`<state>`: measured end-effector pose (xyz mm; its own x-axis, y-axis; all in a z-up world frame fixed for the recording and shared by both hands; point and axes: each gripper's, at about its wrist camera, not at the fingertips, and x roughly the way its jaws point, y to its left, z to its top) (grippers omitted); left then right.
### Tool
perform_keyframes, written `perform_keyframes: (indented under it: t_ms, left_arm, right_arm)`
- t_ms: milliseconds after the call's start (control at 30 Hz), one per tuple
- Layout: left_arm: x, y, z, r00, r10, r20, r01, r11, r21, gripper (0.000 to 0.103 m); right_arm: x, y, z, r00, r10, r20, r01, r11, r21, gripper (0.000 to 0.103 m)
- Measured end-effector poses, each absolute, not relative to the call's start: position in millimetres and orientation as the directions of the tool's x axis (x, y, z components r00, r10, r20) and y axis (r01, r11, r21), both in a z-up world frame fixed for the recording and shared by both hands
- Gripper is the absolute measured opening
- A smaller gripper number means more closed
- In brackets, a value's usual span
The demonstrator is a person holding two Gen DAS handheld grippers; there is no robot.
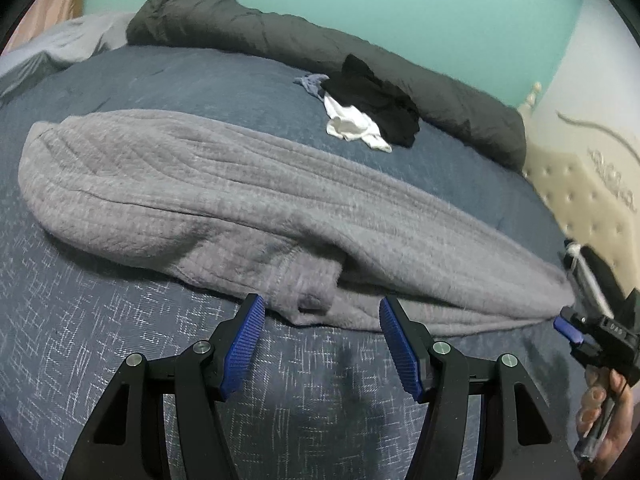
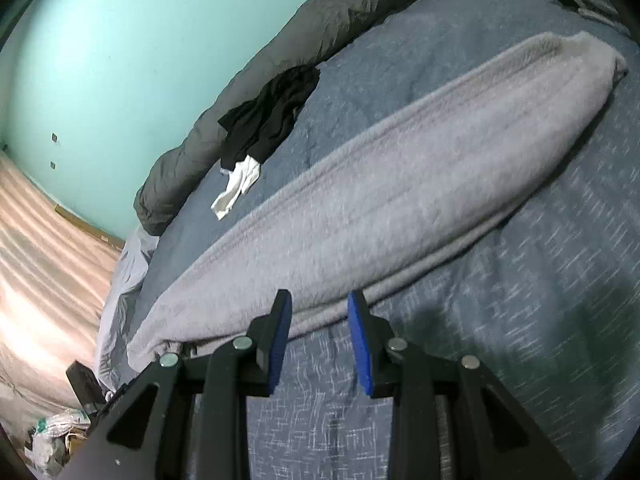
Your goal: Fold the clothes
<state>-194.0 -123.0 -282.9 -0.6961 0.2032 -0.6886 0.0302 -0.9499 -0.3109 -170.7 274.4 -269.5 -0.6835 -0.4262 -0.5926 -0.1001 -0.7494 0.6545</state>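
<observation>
Left gripper (image 1: 322,308): jaws stand wide apart, empty, blue ribbed pads (image 1: 243,346) flanking the near hem of the grey garment (image 1: 224,192) without gripping it. The tool points forward, low over the bed.

Right gripper (image 2: 319,304): jaws parted at a narrower gap, holding nothing; the fingertips sit at the garment's near edge (image 2: 400,200). In the left wrist view this gripper shows at the far right edge (image 1: 566,328), cut off by the frame, with a hand (image 1: 608,412) wrapped around its handle; contact with the cloth there cannot be confirmed.

Hidden or unclear: the garment's type cannot be established; it lies folded lengthwise into a long band. Motion blur softens its right end in the left wrist view.

Materials: the garment is thick, fleecy grey knit with lengthwise ridges and a stitched hem. It lies across a blue bedspread (image 1: 120,360) with a white crosshatch weave. Beyond it lie a crumpled black garment (image 1: 372,100) and a white one (image 1: 352,126), touching, beside a rolled dark grey quilt (image 1: 260,36) against a teal wall (image 1: 400,0).
</observation>
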Motion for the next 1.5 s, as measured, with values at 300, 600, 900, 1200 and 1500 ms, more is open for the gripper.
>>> perform_keyframes:
  t_ms: [300,600,900,1200,1500]
  left_arm:
    - [-221,-103,-293,-0.672,0.137,-0.728,0.026,-0.978,-0.208,0.064]
    - [-239,-94,-306,-0.64,0.052,-0.766,0.059,-0.991,-0.117,0.063]
    - [-244,-104,-308,-0.638,0.005,-0.77,0.092,-0.992,-0.082,0.029]
    - [-216,-104,-293,-0.652,0.023,-0.758,0.036,-0.997,-0.062,0.011]
    - [-187,-113,-297,-0.627,0.07,-0.776,0.039,-0.992,-0.12,0.005]
  right_arm:
    - [-191,271,-287,-0.667,-0.486,-0.565,-0.092,-0.699,0.709,0.029]
    - [-199,284,-301,-0.669,-0.505,-0.545,-0.132,-0.641,0.756,0.042]
    - [-204,294,-302,-0.682,-0.508,-0.525,-0.138,-0.616,0.776,0.042]
    - [-206,301,-305,-0.683,-0.516,-0.517,-0.15,-0.594,0.791,0.042]
    - [-203,294,-300,-0.677,-0.531,-0.51,-0.13,-0.596,0.793,0.042]
